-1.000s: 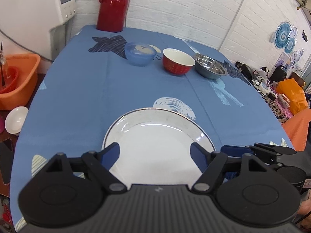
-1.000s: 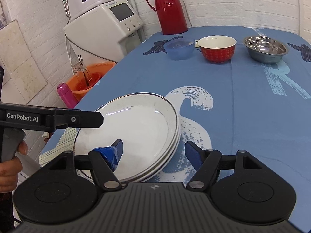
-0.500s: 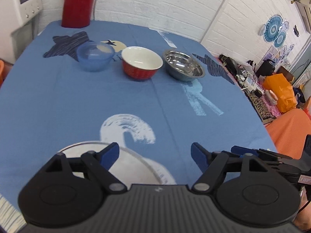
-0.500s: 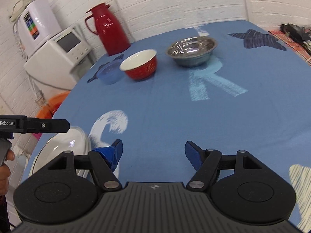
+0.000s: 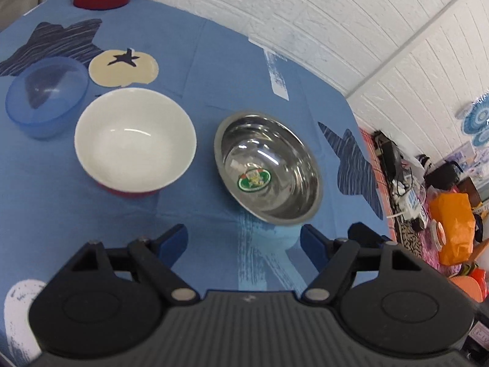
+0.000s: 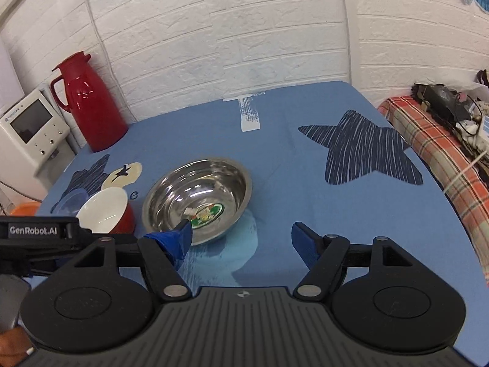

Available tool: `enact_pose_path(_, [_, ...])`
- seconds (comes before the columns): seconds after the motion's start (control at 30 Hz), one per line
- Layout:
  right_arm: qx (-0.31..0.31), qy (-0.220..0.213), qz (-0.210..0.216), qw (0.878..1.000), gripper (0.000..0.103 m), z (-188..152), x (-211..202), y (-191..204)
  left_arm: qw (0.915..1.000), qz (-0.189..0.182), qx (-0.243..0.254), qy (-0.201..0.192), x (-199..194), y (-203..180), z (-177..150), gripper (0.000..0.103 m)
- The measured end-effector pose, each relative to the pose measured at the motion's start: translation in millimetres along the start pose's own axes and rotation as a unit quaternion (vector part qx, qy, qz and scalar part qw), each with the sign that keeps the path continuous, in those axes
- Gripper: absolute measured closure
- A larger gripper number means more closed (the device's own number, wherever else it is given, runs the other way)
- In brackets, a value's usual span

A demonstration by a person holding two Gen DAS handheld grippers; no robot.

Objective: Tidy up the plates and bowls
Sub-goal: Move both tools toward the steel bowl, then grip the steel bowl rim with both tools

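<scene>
Three bowls stand in a row on the blue tablecloth (image 5: 214, 61): a clear blue plastic bowl (image 5: 45, 99) on the left, a red bowl with a white inside (image 5: 134, 139) in the middle, a steel bowl (image 5: 269, 168) with a green sticker on the right. My left gripper (image 5: 243, 244) hangs open just short of the steel bowl and the red bowl. In the right wrist view the steel bowl (image 6: 198, 198) lies just beyond my open right gripper (image 6: 241, 237), whose left fingertip overlaps its near rim; the red bowl (image 6: 105, 211) and blue bowl (image 6: 68, 206) sit further left.
A red thermos jug (image 6: 88, 104) stands at the table's far left corner, beside a white appliance (image 6: 30, 134). The left gripper's body (image 6: 36, 232) crosses the right wrist view's left edge. Right of the table lie a plaid-covered surface with cables (image 6: 443, 134) and an orange bag (image 5: 455, 223).
Both grippers have moved forward across the table from the stacked white plates toward the bowls. The plates have dropped out of view. Both grippers stayed open.
</scene>
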State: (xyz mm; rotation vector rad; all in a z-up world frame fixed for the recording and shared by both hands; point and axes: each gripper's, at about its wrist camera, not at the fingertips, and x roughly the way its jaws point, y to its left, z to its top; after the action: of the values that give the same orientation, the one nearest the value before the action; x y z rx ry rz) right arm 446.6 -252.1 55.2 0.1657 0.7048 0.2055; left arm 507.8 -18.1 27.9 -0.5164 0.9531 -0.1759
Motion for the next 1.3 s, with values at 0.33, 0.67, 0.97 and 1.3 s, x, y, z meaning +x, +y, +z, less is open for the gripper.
enact_pose_path(0.33, [-0.062, 0.056, -0.019, 0.996, 0.045, 34.6, 91.6, 3.9, 0.9974, 0.055, -0.042, -0.023, 40.5, -5.3, 2.6, 0.027])
enact_pose_path(0.67, [-0.088, 0.082, -0.011, 0.993, 0.045, 34.6, 119.6, 9.9, 0.9967, 0.054, -0.059, -0.013, 58.0, -2.5, 6.3, 0.027])
enact_pose_path(0.97, [-0.08, 0.077, -0.009, 0.994, 0.044, 30.9, 131.9, 10.8, 0.9962, 0.059, -0.063, -0.01, 64.0, 0.4, 7.8, 0.027])
enact_pose_path(1.3, [-0.088, 0.065, 0.013, 0.994, 0.067, 8.2, 105.6, 17.9, 0.999, 0.039, 0.007, 0.022, 53.9, -9.4, -4.6, 0.086])
